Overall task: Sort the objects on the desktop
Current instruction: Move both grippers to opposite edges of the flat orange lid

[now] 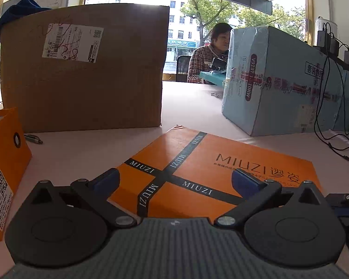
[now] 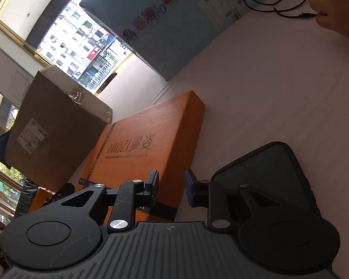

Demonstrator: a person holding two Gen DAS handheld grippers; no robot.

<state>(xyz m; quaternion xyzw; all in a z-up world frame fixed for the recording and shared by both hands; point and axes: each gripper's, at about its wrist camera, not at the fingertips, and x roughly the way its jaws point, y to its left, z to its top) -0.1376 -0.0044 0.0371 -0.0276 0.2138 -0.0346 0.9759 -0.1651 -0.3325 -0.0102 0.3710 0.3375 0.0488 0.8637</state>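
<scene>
Right tool (image 2: 171, 182): jaws slightly apart, nothing between the pads; it hangs over the near long edge of the orange MIUZI box (image 2: 149, 144). Box lies flat on the pale counter (image 2: 279, 97). Black phone (image 2: 274, 169) lies on the counter just right of the tool. Brown carton (image 2: 53, 125) stands behind the box, blue carton (image 2: 174, 23) farther back. A hand (image 2: 332, 7) by black cables (image 2: 290, 11), top right.

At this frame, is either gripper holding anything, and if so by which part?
Nothing is held. The left gripper stands wide open above the orange box; the right gripper is partly open with only the box edge and table behind the gap.
</scene>
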